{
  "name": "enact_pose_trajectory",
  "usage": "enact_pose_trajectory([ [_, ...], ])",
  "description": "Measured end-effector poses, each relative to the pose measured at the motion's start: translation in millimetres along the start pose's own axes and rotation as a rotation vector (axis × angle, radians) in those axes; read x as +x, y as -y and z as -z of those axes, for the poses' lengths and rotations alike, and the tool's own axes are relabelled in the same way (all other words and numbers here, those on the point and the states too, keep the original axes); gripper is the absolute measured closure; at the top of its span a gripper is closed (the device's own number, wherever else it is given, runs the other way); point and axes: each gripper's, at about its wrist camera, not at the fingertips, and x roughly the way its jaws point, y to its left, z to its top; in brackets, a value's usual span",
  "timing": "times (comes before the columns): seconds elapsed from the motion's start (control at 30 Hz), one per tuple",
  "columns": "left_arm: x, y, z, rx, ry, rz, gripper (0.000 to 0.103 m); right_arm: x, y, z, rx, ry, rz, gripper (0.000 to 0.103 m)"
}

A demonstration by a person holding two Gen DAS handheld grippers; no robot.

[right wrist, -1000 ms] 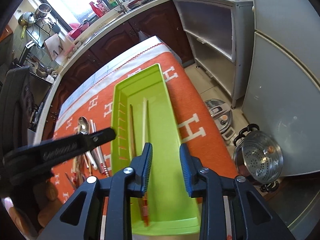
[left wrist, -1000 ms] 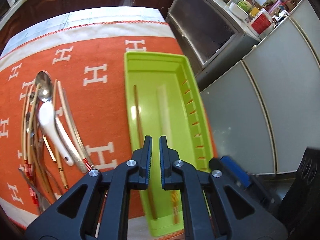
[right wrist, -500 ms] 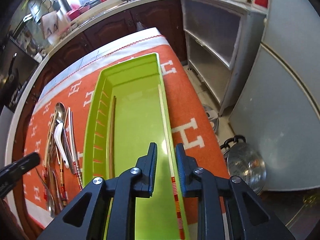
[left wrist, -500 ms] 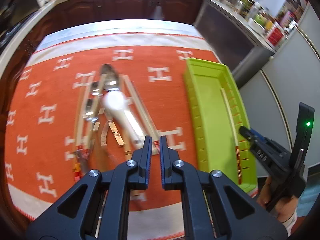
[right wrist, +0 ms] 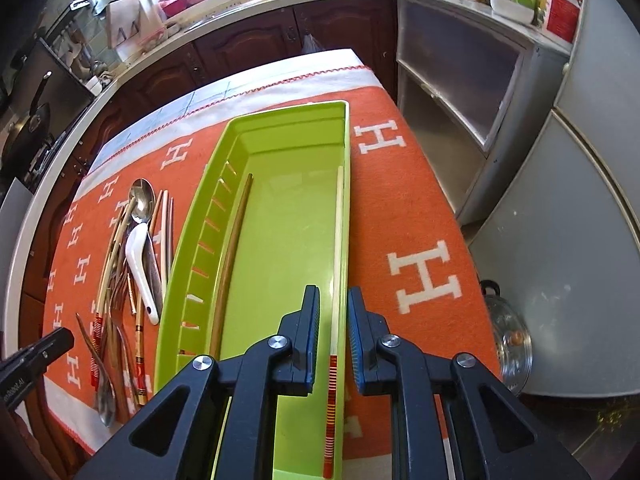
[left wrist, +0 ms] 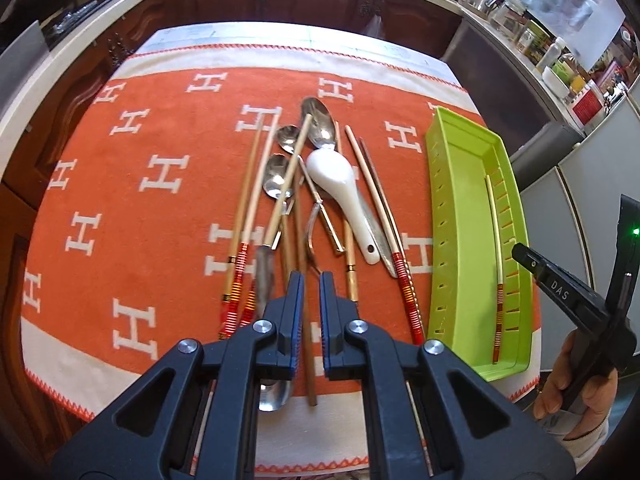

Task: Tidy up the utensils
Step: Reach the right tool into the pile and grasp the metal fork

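A pile of utensils lies on the orange cloth: a white ceramic spoon (left wrist: 340, 188), metal spoons (left wrist: 318, 124), several chopsticks (left wrist: 248, 216) and a fork. My left gripper (left wrist: 311, 280) hovers over the near end of the pile, jaws a narrow gap apart, holding nothing. The green tray (right wrist: 280, 240) stands to the right and holds a brown chopstick (right wrist: 234, 240) and a pale chopstick (right wrist: 339, 248). My right gripper (right wrist: 334, 296) is open above the pale chopstick's near end, not gripping it. The tray (left wrist: 460, 216) also shows in the left wrist view.
The orange cloth with white H marks (left wrist: 160, 168) covers the table; its near edge is just below the pile. A steel steamer pot (right wrist: 508, 340) sits on the floor to the right. Cabinets and a grey fridge (right wrist: 580, 200) stand beyond the table.
My left gripper has swung left from over the tray to over the utensil pile. My right gripper has moved right, over the pale chopstick, and its jaws have widened slightly since half a second ago.
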Motion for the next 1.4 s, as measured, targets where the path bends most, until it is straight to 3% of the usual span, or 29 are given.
enact_pose_trajectory([
  [0.07, -6.9, -2.3, 0.8, 0.004, 0.02, -0.009, 0.097, -4.1, 1.9, -0.4, 0.022, -0.004, -0.015, 0.084],
  [0.2, -22.1, -4.2, 4.1, 0.014, 0.06, -0.02, 0.078, -24.4, 0.8, 2.2, 0.024, 0.021, -0.02, 0.082],
  [0.27, -29.3, -6.3, 7.2, 0.017, 0.083, -0.027, 0.073, -38.8, -5.1, 5.3, 0.015, 0.035, -0.032, 0.081],
  [0.47, -46.9, -13.3, 15.8, 0.03, 0.118, -0.038, 0.073, -76.4, -37.7, 14.4, -0.037, 0.069, -0.083, 0.067],
  [0.63, -59.5, -22.5, 19.7, 0.027, 0.144, -0.049, 0.072, -103.9, -73.1, 25.8, -0.092, 0.084, -0.149, 0.065],
  [0.77, -69.9, -31.8, 22.4, 0.016, 0.169, -0.052, 0.072, -120.8, -102.2, 33.4, -0.138, 0.103, -0.171, 0.053],
  [0.93, -76.8, -46.6, 26.3, 0.001, 0.19, -0.053, 0.071, -133.2, -131.8, 38.8, -0.178, 0.123, -0.194, 0.046],
  [1.17, -66.8, -70.8, 32.3, -0.029, 0.171, -0.027, 0.066, -128.7, -162.3, 45.5, -0.247, 0.161, -0.17, 0.04],
  [1.4, -39.0, -85.8, 34.0, -0.054, 0.106, 0.049, 0.066, -91.9, -176.8, 47.9, -0.266, 0.06, -0.215, 0.04],
])
